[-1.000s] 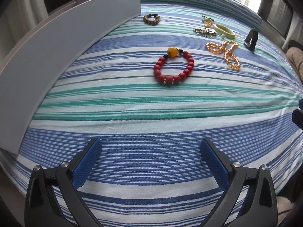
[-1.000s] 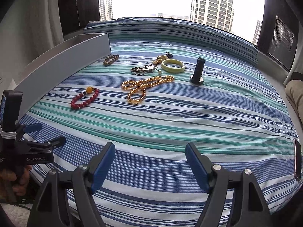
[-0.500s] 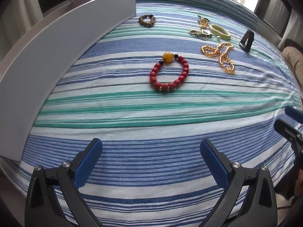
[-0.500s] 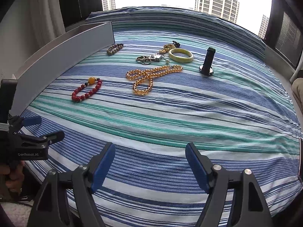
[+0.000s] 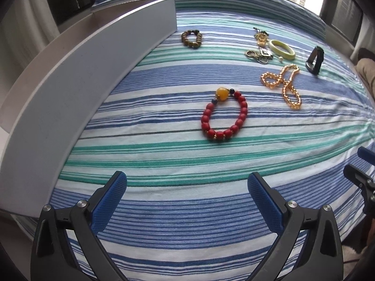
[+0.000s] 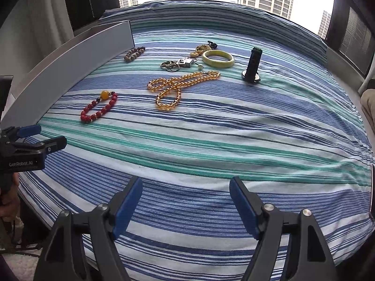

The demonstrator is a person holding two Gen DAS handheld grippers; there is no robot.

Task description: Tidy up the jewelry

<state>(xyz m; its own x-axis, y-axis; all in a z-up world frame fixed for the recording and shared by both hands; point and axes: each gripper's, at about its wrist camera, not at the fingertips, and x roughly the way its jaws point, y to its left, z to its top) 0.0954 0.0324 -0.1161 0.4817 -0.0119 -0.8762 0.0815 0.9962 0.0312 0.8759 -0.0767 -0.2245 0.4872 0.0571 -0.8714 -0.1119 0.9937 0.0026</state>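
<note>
The left gripper (image 5: 187, 199) has edged nearer the red bead bracelet (image 5: 223, 116), an unbroken loop; both grippers' fingers gape wide.

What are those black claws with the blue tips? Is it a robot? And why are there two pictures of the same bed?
It is not a robot. A person holds one gripper in each hand, like big tongs, and each gripper has a small camera that looks out along its two fingers. So one picture comes from the left gripper and the other from the right gripper. Each camera can also see the other gripper at the edge of its picture.

Both grippers are open and hold nothing.

On the striped bedspread lies jewelry: a red bead bracelet with one big yellow bead, an amber bead necklace, a brown bead bracelet, a pale green bangle, some metal rings with a charm and a gold piece. A dark stand is there too, and a long grey box runs along the left.
</note>
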